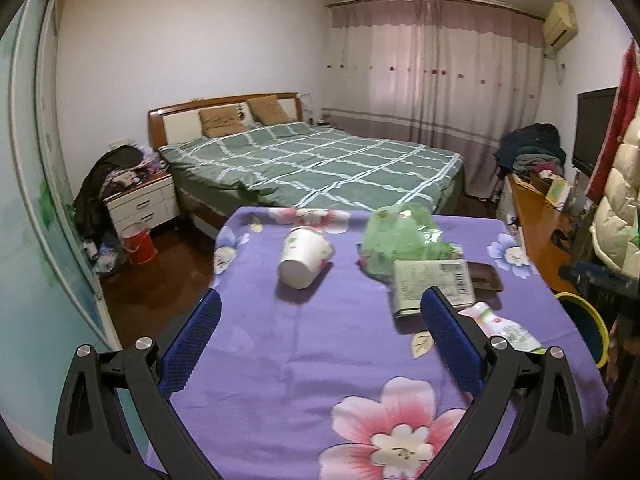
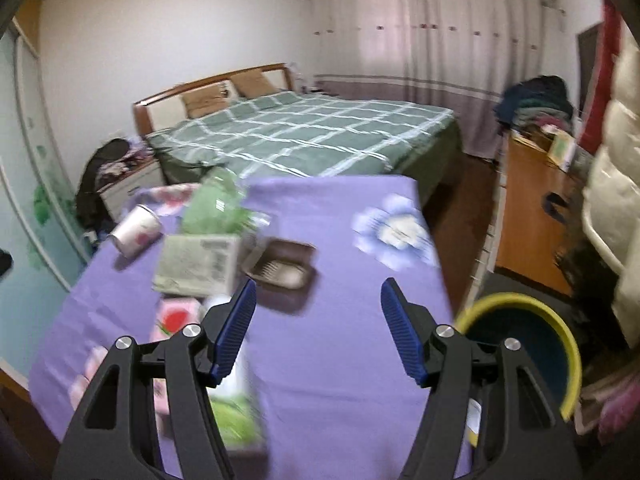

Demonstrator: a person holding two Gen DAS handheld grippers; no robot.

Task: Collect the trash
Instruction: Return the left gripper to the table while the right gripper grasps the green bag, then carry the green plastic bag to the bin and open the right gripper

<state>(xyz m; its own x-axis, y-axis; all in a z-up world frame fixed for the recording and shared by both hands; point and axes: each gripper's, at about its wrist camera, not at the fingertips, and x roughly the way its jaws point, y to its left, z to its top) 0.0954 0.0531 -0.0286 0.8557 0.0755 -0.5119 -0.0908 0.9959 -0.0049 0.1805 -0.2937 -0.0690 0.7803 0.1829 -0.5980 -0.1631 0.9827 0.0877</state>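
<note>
Trash lies on a table with a purple flowered cloth [image 1: 304, 344]. A white paper cup [image 1: 305, 257] lies on its side, with a crumpled green plastic bag [image 1: 400, 236] to its right. In front of the bag are a pale printed carton [image 1: 432, 286], a dark brown tray [image 1: 486, 277] and a white-green pouch [image 1: 508, 330]. My left gripper [image 1: 320, 346] is open over bare cloth, nearer than the cup. My right gripper [image 2: 318, 332] is open above the cloth; the tray [image 2: 282, 266], carton [image 2: 200, 266], cup [image 2: 136, 231] and pouch [image 2: 236, 412] lie to its left. A yellow-rimmed bin [image 2: 524, 356] stands to the right.
A bed with a green checked cover [image 1: 320, 164] stands beyond the table. A red bucket [image 1: 138, 244] and a white nightstand [image 1: 144, 200] are at the left. A wooden desk [image 1: 540, 232] with clutter and a hanging cream jacket [image 1: 620, 208] fill the right side.
</note>
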